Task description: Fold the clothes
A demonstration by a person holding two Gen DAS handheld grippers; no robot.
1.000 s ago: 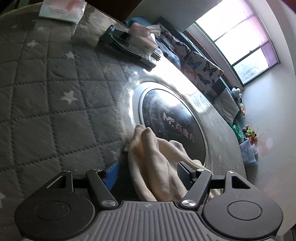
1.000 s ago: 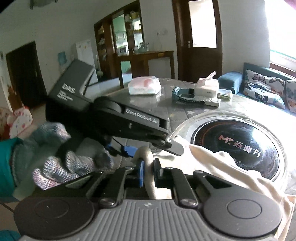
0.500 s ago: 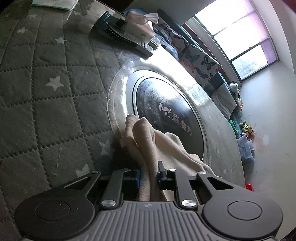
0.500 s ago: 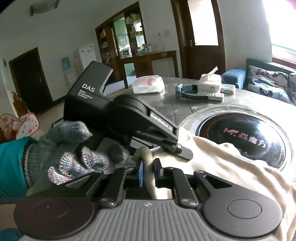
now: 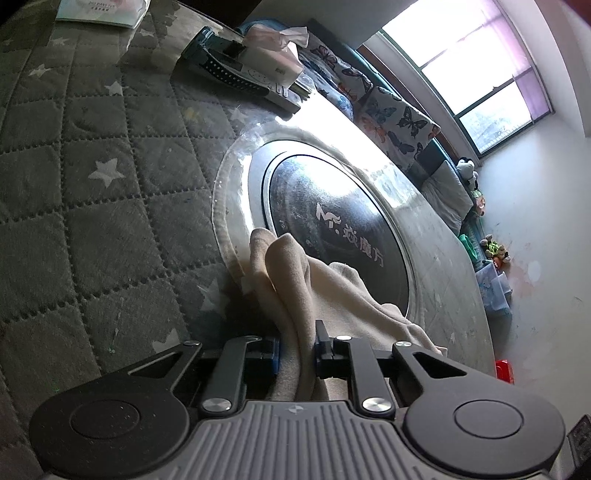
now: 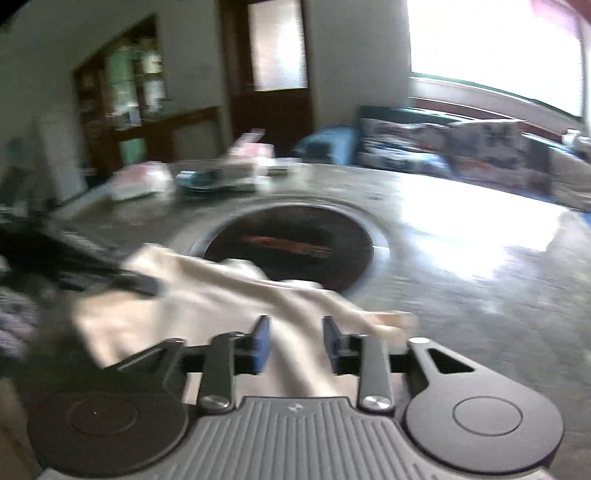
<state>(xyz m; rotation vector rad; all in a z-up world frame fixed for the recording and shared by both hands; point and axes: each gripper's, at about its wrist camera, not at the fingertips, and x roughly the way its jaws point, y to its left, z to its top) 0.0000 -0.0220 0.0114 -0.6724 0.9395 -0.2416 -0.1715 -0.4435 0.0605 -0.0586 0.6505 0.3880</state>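
A cream cloth garment [image 5: 295, 280] lies bunched at the near edge of a round table, partly over the black induction plate [image 5: 332, 221]. My left gripper [image 5: 297, 350] is shut on a thick fold of the garment, which rises in two humps ahead of the fingers. In the blurred right wrist view the garment [image 6: 207, 299] stretches from the left gripper [image 6: 122, 280] at the left towards me. My right gripper [image 6: 295, 343] stands open, its jaws apart on either side of a strip of the cloth.
A grey quilted star-pattern mat [image 5: 74, 184] covers the table to the left. A tissue box and dark gadget [image 5: 243, 70] and a wipes pack [image 5: 99, 11] sit at the far edge. A sofa with butterfly cushions [image 5: 391, 110] stands beyond the table.
My left gripper closed on the garment fold a second ago and still holds it. My right gripper has let go of the cloth, opened, and swung to the right, blurring its view.
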